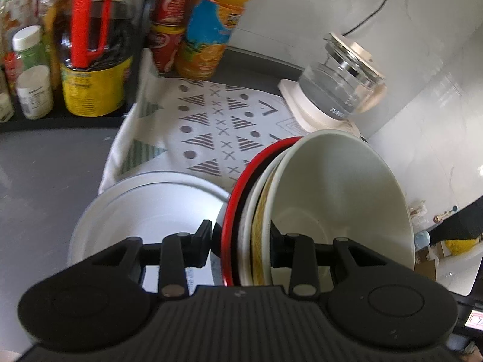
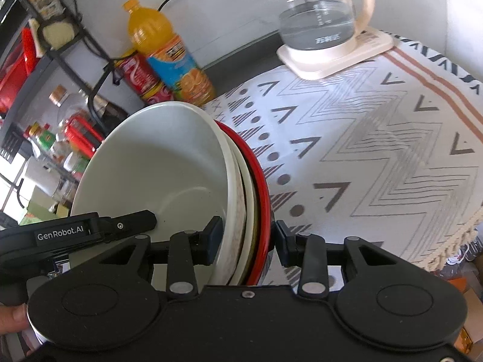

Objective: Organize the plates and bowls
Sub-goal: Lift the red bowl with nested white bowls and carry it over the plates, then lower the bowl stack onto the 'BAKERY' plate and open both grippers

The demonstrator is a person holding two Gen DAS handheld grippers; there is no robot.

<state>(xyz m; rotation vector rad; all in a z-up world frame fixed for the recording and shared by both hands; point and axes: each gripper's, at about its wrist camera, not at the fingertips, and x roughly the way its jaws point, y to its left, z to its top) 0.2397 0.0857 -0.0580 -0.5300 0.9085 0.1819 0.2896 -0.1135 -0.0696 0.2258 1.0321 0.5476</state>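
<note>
Bowls nested into a stack point(image 1: 305, 208), a cream one innermost, then a straw-patterned one, a white one and a red-rimmed one outermost, are held off the counter by both grippers at once, each clamping the rims on its own side. Nearest in the left wrist view, the left gripper point(image 1: 240, 242) has one finger inside the cream bowl and the other against the red outer wall, jaws closed on the stacked rims; the right gripper point(image 2: 249, 239) grips the opposite side the same way, and the left tool's black finger shows inside the bowl in that view. Just to the left of the stack, low and near, a large white plate point(image 1: 145, 208) lies flat at the edge of the patterned cloth point(image 2: 377, 138). Farther back on the cloth a glass kettle point(image 2: 317, 15) sits on its cream base, and at the far left stand an orange juice bottle point(image 2: 169, 57), cola cans point(image 1: 169, 15) and a dark oil jug with a red handle point(image 1: 93, 39). The step in hand looks like carrying the stack to its place, probably onto or beside the plate. The next move calls for both hands travelling together at matched height, lowering the stack level, and only then easing the jaws apart.
</note>
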